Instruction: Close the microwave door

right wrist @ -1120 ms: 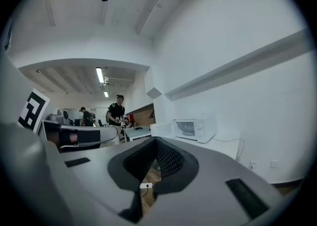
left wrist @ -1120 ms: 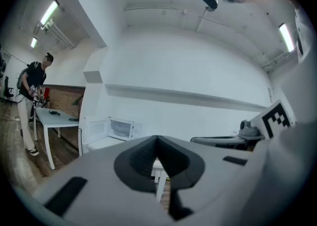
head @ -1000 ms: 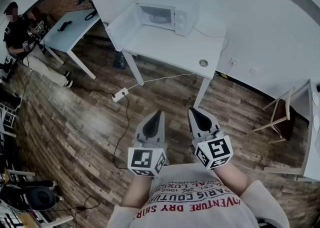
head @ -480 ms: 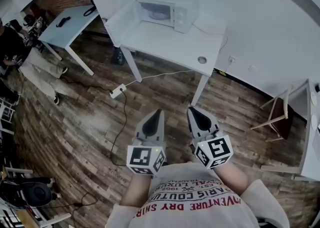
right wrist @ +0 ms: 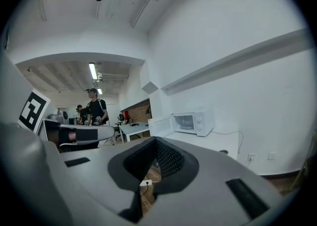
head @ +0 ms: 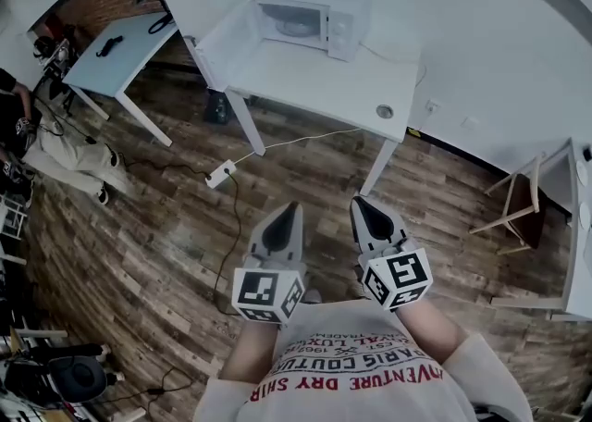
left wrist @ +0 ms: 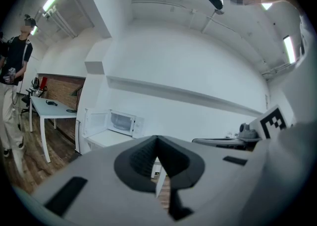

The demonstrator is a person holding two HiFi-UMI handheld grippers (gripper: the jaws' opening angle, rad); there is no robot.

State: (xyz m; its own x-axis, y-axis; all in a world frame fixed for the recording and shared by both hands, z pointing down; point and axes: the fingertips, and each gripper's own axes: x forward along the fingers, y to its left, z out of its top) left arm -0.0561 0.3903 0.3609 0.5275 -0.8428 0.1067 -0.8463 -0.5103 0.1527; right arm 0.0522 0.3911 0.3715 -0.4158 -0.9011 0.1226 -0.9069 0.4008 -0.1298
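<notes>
The microwave [head: 310,24] stands at the back of the white table [head: 305,78], against the wall. Its door [head: 225,39] is swung wide open to the left. A small round thing [head: 384,112] lies near the table's right front corner. I stand well apart from it on the wooden floor [head: 166,226], where a power strip [head: 220,174] lies between us. My left tool [head: 292,209] and right tool [head: 357,202] sit side by side near my chest, pointing toward the table. Each has its jaws pressed together with nothing between them.
</notes>
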